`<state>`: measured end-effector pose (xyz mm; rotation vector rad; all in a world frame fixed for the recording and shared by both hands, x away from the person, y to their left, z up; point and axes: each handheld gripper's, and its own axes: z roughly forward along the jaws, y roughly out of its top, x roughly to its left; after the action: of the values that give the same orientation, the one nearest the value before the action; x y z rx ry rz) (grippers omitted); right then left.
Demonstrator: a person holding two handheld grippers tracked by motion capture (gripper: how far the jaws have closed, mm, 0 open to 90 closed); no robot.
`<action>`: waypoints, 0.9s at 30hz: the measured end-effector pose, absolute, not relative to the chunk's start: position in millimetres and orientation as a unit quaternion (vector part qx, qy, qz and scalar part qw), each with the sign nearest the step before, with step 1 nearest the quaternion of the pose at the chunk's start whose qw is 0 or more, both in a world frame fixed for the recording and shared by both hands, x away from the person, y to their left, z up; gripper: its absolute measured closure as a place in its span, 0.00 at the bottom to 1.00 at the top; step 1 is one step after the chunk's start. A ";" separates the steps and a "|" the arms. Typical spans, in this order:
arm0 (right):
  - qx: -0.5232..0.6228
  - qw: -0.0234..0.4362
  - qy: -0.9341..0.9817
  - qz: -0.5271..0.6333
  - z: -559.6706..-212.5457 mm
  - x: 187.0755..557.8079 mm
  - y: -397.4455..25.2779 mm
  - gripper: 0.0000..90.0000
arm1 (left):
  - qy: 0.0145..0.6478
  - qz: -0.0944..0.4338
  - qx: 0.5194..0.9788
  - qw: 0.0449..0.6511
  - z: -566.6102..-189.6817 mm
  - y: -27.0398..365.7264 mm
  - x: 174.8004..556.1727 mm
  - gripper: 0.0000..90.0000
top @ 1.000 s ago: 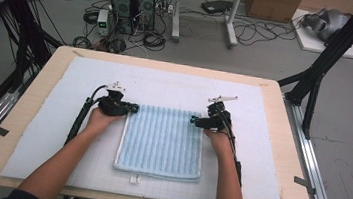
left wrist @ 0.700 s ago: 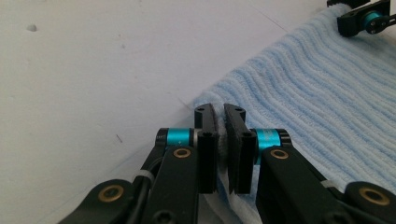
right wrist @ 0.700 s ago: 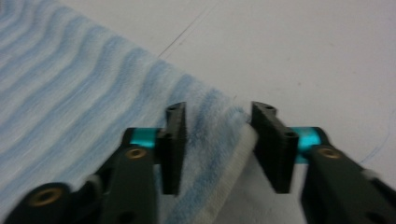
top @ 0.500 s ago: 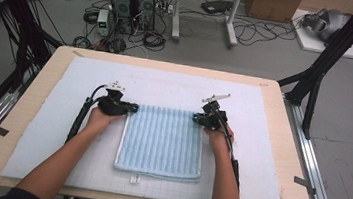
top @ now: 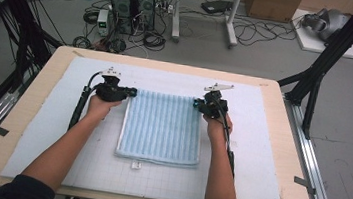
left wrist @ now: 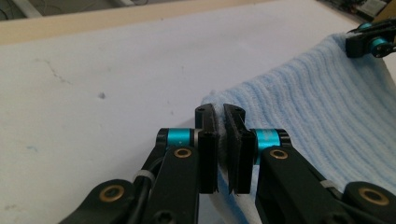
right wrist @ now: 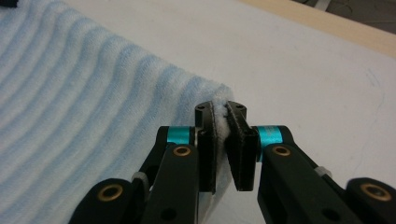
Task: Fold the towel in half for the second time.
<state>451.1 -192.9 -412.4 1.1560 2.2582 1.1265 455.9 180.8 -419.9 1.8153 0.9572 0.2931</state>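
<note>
**Two grippers are pinching the far corners of a blue towel**

On the left side of the high view, the person's left hand (top: 97, 106) is holding the left gripper (top: 132, 92) just at the far left corner of the blue striped towel (top: 162, 127). In the left gripper view, the left gripper (left wrist: 223, 122) is having its two black jaws pressed together on a fold of the towel (left wrist: 322, 126), and the cloth is showing between them. So this gripper is gripping the towel corner.

The towel is lying in the middle of the white mat (top: 34, 138), which is covering the wooden table (top: 22, 107). Its near edge is lying flat on the mat, with a small white label (top: 136, 165) sticking out toward the person. Its far edge is stretching between the two grippers.

On the right side, the right hand (top: 218, 125) is holding the right gripper (top: 196, 103) at the far right corner of the towel. In the right gripper view, the right gripper (right wrist: 221, 114) is also squeezing a piece of the towel (right wrist: 84, 102) between its jaws, and the white mat (right wrist: 299, 60) is lying behind it.
</note>
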 end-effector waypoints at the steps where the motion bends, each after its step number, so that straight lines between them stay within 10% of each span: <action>1: 0.408 0.178 0.799 0.403 -411.9 450.6 -193.7 0.92 | 0.396 0.118 0.754 0.510 -418.6 181.6 454.7 0.93; 27: 0.371 0.149 0.796 0.455 -403.2 388.1 -208.3 0.92 | 0.335 0.115 0.761 0.544 -410.8 194.3 382.2 0.93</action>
<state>388.1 -208.3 -403.2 1.0670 2.2875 1.3066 382.2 194.3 -410.8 1.8052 0.7959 0.2741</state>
